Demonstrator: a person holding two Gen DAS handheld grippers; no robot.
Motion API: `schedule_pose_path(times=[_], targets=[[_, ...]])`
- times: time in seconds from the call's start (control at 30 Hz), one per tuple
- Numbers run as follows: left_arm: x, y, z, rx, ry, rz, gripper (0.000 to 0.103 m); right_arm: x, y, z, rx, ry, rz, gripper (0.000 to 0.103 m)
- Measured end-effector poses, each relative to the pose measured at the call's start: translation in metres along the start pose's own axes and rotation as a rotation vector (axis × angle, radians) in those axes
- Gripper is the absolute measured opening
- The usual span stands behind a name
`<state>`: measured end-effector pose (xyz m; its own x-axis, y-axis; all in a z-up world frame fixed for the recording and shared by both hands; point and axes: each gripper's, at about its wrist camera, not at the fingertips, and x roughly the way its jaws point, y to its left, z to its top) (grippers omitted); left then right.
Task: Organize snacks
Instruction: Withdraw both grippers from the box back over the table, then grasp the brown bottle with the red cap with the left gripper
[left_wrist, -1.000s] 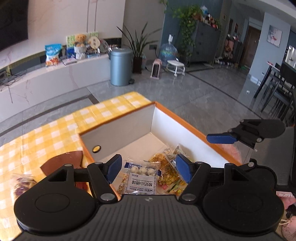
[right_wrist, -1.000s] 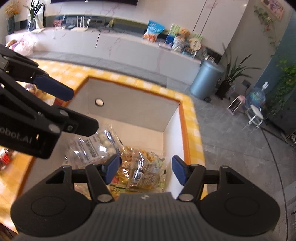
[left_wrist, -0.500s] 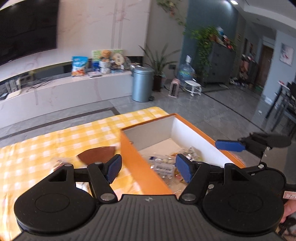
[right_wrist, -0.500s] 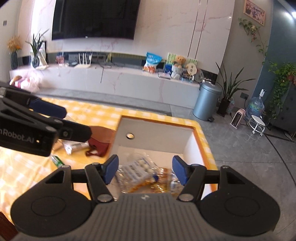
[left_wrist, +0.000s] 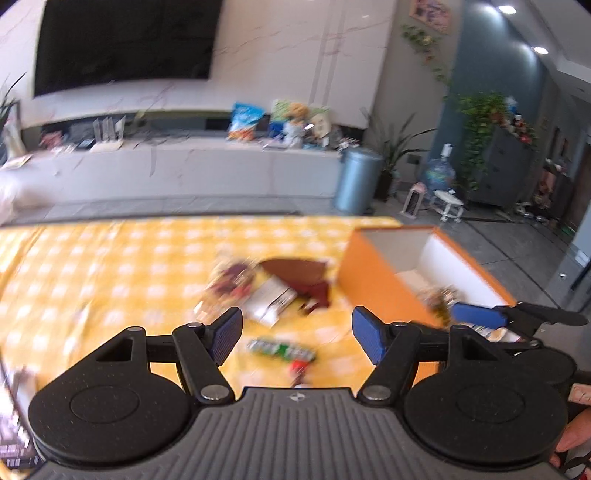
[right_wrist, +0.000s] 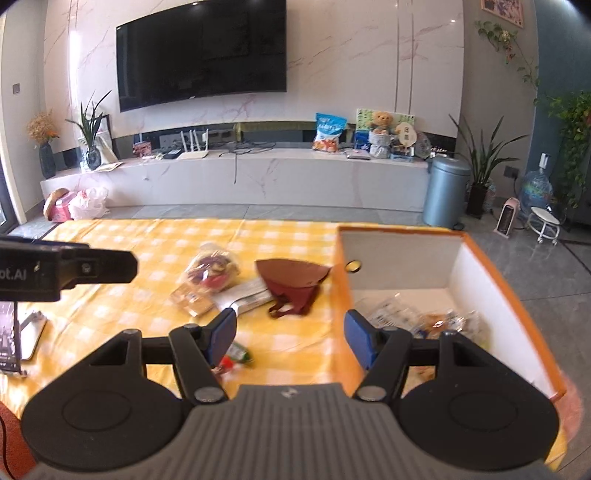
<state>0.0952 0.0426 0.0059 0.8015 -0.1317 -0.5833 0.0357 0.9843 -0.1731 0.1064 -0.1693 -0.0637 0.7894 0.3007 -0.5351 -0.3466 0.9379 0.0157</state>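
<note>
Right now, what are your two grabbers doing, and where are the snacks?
Left gripper open, empty. Right gripper open, empty. Some snack packets in orange box, others loose on checked tablecloth. Dark red mask lies among them.

left gripper: jaws apart, apparently empty (blurred) | right gripper: jaws apart, empty

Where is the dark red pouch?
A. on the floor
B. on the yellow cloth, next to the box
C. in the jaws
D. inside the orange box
B: the pouch lies on the checked cloth just left of the box, outside it and in nobody's jaws.
</note>
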Motion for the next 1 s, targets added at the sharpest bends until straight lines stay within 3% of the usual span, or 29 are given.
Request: schedule_pose_path(times=[0.2,0.37,0.6,1.0], targets=[[0.005,0.03,-0.032,-0.053,0.07,0.037,0.08,0.013,0.03,-0.029,-0.021,0.032,-0.008,0.063],[0.017,0.041,-0.054,-0.079,0.123,0.019,0.079,0.034,0.041,-0.051,-0.003,0.115,0.014,0.063],[0.037,0.031,-0.063,-0.074,0.172,-0.049,0.078,0.056,0.037,-0.064,-0.077,0.15,-0.032,0.042],[0.101,0.007,-0.084,-0.031,0.309,-0.072,0.065,0.086,0.012,-0.083,-0.011,0.215,0.005,0.037]])
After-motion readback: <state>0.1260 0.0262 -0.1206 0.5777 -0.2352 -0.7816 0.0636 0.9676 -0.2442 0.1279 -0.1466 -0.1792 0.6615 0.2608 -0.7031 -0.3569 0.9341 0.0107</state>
